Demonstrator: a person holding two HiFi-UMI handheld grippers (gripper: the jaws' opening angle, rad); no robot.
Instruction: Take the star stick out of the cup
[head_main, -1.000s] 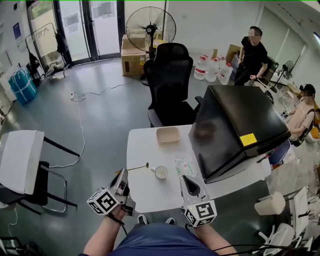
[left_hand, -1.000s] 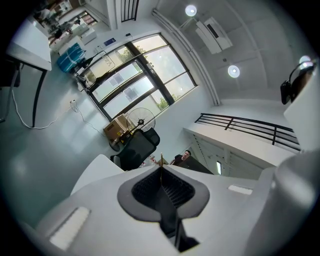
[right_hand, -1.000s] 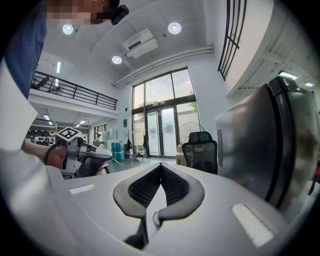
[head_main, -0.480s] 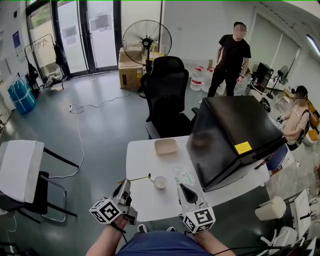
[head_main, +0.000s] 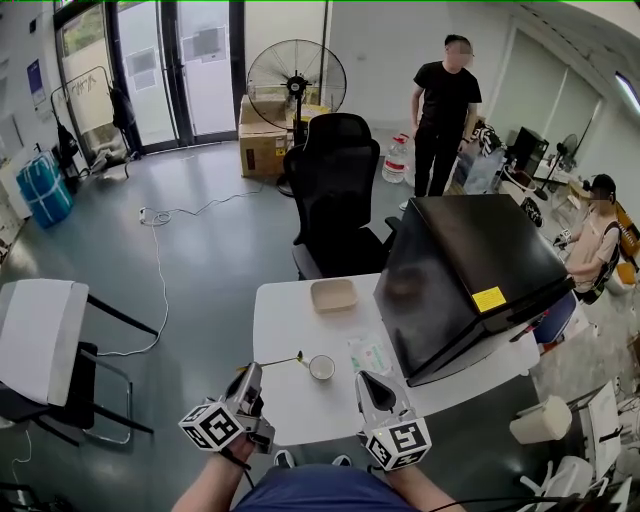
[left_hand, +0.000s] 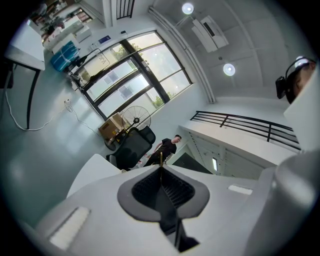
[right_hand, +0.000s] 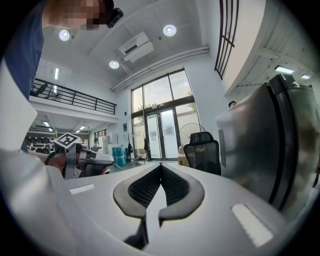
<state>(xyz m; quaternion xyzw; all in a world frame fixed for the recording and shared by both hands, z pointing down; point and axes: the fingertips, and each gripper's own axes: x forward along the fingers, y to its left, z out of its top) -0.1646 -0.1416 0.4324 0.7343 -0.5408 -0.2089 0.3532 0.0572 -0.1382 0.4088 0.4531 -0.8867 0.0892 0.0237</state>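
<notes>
Left of cup (head_main: 322, 368) | star stick (head_main: 275, 359): thin, gold, near-level | left gripper (head_main: 251, 373) jaws pinch it | right gripper (head_main: 366, 381) jaws pressed together

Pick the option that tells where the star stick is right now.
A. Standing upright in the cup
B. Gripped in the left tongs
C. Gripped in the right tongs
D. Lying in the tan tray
B: the star stick runs out from the shut left tongs, and its far end stops just short of the cup; the right tongs are shut on nothing.
</notes>
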